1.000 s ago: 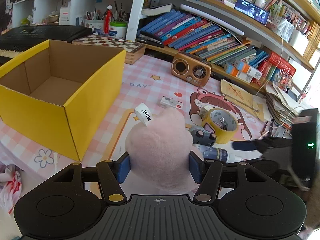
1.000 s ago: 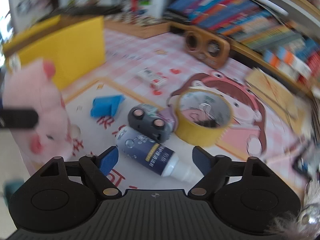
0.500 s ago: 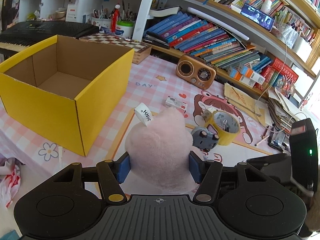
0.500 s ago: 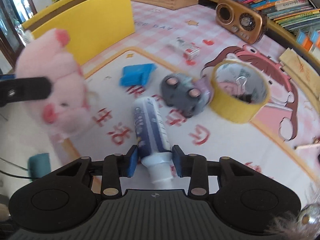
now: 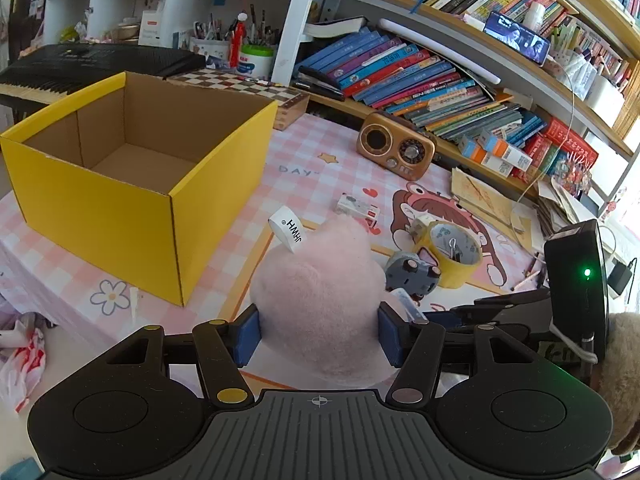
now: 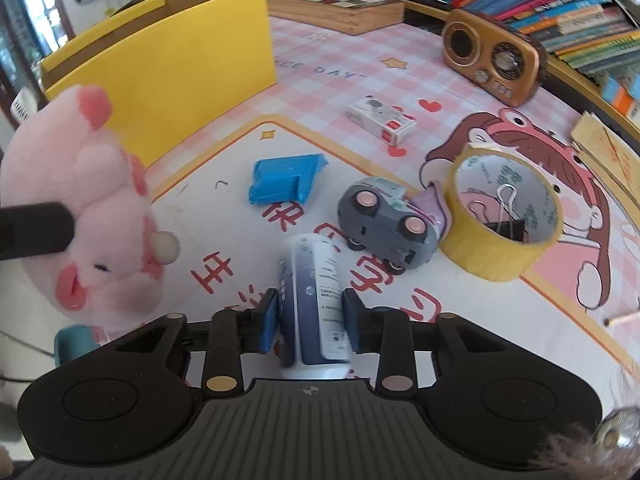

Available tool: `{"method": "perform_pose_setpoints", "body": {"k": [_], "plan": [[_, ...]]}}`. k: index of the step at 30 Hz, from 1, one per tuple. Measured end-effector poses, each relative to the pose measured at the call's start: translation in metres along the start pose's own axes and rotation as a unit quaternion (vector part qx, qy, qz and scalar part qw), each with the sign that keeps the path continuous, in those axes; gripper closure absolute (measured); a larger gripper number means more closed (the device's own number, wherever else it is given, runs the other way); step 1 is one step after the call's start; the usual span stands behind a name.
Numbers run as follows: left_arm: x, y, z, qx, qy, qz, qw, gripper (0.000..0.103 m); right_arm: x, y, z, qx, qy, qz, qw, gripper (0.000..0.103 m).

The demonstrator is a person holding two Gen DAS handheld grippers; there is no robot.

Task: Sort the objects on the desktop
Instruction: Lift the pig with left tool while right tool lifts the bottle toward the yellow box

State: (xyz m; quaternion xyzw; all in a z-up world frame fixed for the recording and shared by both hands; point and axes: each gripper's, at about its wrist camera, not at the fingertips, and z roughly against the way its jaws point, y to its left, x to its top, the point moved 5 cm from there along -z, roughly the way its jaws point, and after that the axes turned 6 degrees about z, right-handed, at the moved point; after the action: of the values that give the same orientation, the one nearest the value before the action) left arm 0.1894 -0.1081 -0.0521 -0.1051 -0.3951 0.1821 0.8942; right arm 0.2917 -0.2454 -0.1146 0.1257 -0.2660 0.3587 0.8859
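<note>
I have both hands full. My left gripper (image 5: pixel 318 334) has its fingers (image 5: pixel 247 334) part-way open and pressed into the flanks of the pink plush pig (image 5: pixel 320 304), which gives visibly where the pads sit. It is soft and light, so I judge it will not slip, but it can squash and roll in the hold; taking it around the thick middle of the body, as I have it, is better than by an ear or the white tag (image 5: pixel 287 229) (a tag would likely just tear or swing).

My right gripper (image 6: pixel 308 320) is closed down as narrow as it goes on the white-and-navy bottle (image 6: pixel 310 300), the fingers (image 6: pixel 267 322) clamping the barrel on either side with the capped end toward the camera. The bottle looks like smooth, stiff plastic with a glossy label, so I would expect it to be slippery and to pivot if held off-centre; mid-barrel is the place to grip.

The pig hangs just beside the near corner of the yellow box (image 5: pixel 120 200), which stands open on the pink checked counter (image 5: pixel 316 152). Left lying on the mat are the grey toy car (image 6: pixel 386 224), on its side and touching the roll of yellow tape (image 6: pixel 504 216), the blue eraser-like block (image 6: pixel 286 178), and the small white carton (image 6: pixel 382 118).
</note>
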Motion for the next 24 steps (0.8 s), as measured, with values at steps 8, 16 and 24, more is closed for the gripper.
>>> {"method": "perform_pose_setpoints", "body": {"k": [8,16,24], "plan": [[0.000,0.001,0.007,-0.009,-0.004,-0.003,1.0000,0.044,-0.007,-0.011,0.032,-0.016,-0.046,-0.118,0.992,0.073],[0.001,0.002,0.015,-0.039,-0.011,-0.017,0.9990,0.044,-0.010,0.006,0.072,-0.052,-0.094,-0.147,0.983,0.073],[0.005,0.013,0.033,-0.078,-0.022,-0.036,0.9961,0.044,-0.017,0.044,0.101,-0.075,-0.113,-0.166,0.977,0.073]]}}
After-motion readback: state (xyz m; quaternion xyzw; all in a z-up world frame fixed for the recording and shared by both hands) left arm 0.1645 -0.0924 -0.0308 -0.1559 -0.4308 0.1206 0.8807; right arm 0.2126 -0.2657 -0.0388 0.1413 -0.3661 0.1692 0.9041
